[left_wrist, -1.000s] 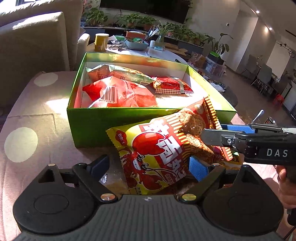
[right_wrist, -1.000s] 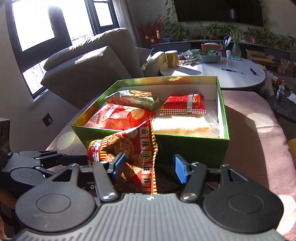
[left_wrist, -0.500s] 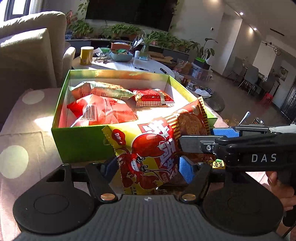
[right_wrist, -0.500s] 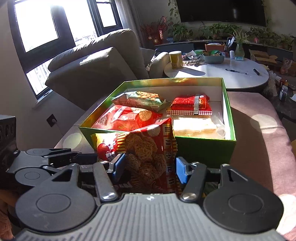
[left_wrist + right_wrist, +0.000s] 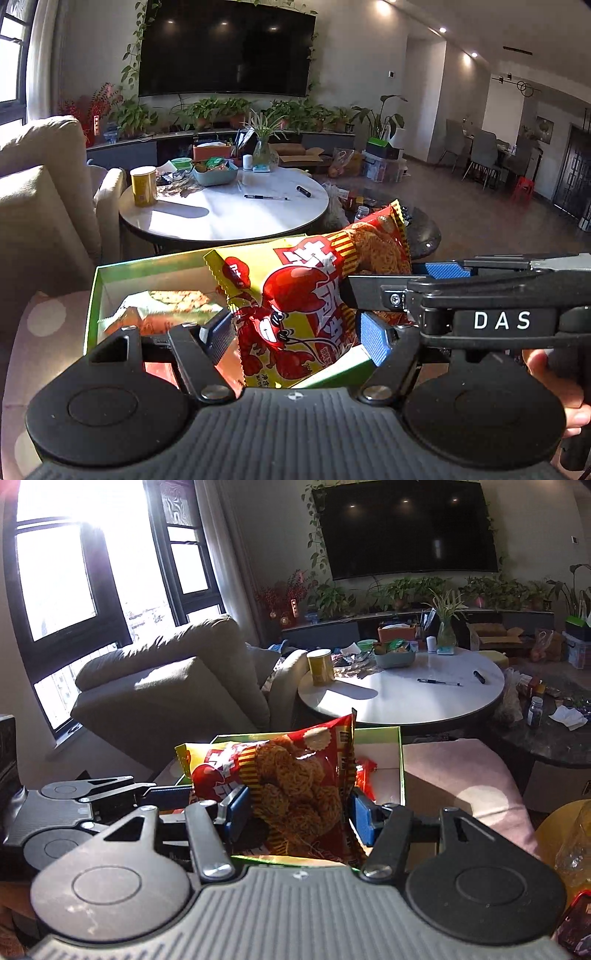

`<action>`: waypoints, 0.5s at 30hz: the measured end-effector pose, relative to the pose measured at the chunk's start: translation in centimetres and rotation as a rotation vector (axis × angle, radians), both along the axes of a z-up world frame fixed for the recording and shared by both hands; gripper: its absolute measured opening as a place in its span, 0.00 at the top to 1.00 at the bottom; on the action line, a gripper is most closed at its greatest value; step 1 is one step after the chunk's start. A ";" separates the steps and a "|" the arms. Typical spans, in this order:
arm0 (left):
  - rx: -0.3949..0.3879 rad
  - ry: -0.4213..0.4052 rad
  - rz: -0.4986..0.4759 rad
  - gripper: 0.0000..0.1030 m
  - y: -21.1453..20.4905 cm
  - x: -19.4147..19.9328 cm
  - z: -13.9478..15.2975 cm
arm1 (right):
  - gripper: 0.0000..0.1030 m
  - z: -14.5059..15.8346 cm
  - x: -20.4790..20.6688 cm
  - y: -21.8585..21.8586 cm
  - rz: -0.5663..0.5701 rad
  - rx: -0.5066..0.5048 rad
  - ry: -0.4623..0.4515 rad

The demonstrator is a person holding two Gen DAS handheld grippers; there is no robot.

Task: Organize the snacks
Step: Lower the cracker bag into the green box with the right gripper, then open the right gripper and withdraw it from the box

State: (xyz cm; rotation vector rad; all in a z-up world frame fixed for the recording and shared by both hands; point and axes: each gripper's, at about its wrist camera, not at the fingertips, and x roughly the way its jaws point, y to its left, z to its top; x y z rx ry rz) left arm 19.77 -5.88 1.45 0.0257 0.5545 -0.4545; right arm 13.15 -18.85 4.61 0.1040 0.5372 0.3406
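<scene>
Red-yellow noodle bag (image 5: 295,306) gripped by both claws above green box (image 5: 94,295).

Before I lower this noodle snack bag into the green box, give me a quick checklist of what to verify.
1. Right tool pinching snack bag: ok.
2. Left tool closed on the bag: ok, its jaws have just been closing, pads against both sides.
3. Bag lifted over the green box: ok.
4. Box open, no lid: ok.
5. Free space inside: ok, bare floor by the far right wall.
6. Bag undamaged: cannot tell.
</scene>
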 end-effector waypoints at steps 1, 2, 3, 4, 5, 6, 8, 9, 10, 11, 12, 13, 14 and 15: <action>0.003 0.003 -0.002 0.35 -0.2 0.5 -0.1 | 0.37 -0.1 0.4 -0.2 -0.004 0.006 0.005; 0.009 0.009 -0.003 0.35 -0.3 0.9 -0.4 | 0.37 -0.3 0.9 -0.3 -0.010 0.012 0.014; 0.016 0.019 -0.002 0.35 -0.4 1.4 -0.7 | 0.37 -0.6 1.1 -0.4 -0.014 0.015 0.023; 0.023 0.030 -0.001 0.35 -0.4 1.8 -1.1 | 0.37 -0.9 1.4 -0.4 -0.016 0.017 0.030; 0.030 0.040 0.000 0.35 -0.5 2.1 -1.4 | 0.37 -1.2 1.7 -0.4 -0.018 0.021 0.040; 0.036 0.050 0.002 0.34 -0.6 2.5 -1.8 | 0.37 -1.6 1.9 -0.5 -0.020 0.026 0.051; 0.041 0.074 0.017 0.27 -0.3 3.1 -2.7 | 0.37 -2.4 2.4 -0.5 -0.024 0.031 0.069; 0.041 0.084 0.035 0.24 0.0 3.2 -3.1 | 0.37 -2.8 2.6 -0.5 -0.034 0.032 0.075; 0.040 0.089 0.047 0.23 0.4 3.2 -3.3 | 0.37 -3.1 2.7 -0.7 -0.055 0.029 0.080; 0.037 0.090 0.055 0.22 0.7 3.2 -3.4 | 0.37 -3.3 2.7 -0.8 -0.071 0.023 0.082; 0.032 0.088 0.060 0.20 1.1 3.0 -3.4 | 0.37 -3.4 2.5 -1.0 -0.081 0.019 0.077; 0.029 0.082 0.066 0.20 1.4 2.8 -3.4 | 0.37 -3.4 2.3 -1.2 -0.084 0.020 0.073; 0.027 0.076 0.072 0.20 1.7 2.6 -3.3 | 0.37 -3.4 2.2 -1.4 -0.086 0.024 0.072; 0.025 0.066 0.082 0.18 2.1 2.3 -3.1 | 0.37 -3.3 2.0 -1.5 -0.087 0.028 0.072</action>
